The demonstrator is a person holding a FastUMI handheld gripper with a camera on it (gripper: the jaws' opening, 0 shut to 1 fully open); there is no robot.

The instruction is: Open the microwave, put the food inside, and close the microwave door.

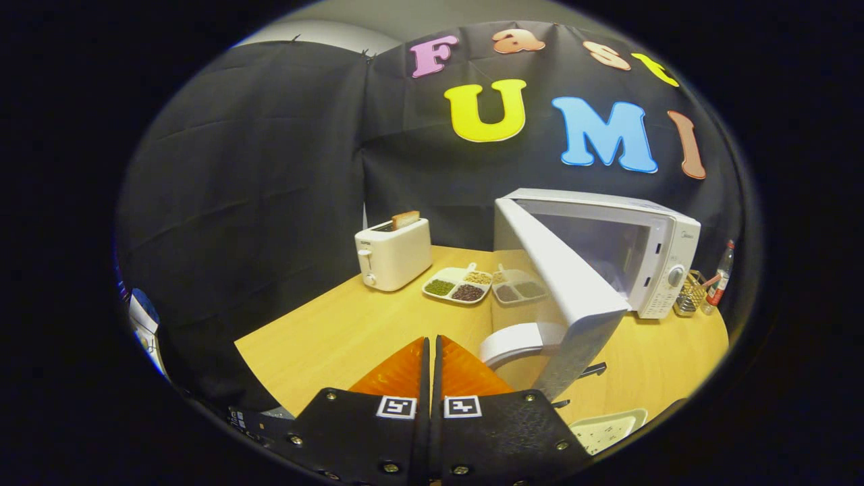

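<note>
A white microwave [665, 253] stands on the wooden table [337, 331], ahead and to the right of my fingers. Its door [563, 283] is swung wide open toward me, and the cavity behind it looks empty. My gripper [432, 341] is shut, fingers pressed together with nothing between them, just left of the door's near edge. A white divided tray of beans and grains [460, 283] lies beyond the fingers, with its mirror image showing in the door. A pale plate [607, 428] sits at the table's near edge, right of the fingers.
A white toaster [393, 255] with a slice of bread in it stands at the back left of the table. A wire basket [690, 293] and a bottle [721, 273] sit right of the microwave. The table's left edge drops off near the black cloth wall.
</note>
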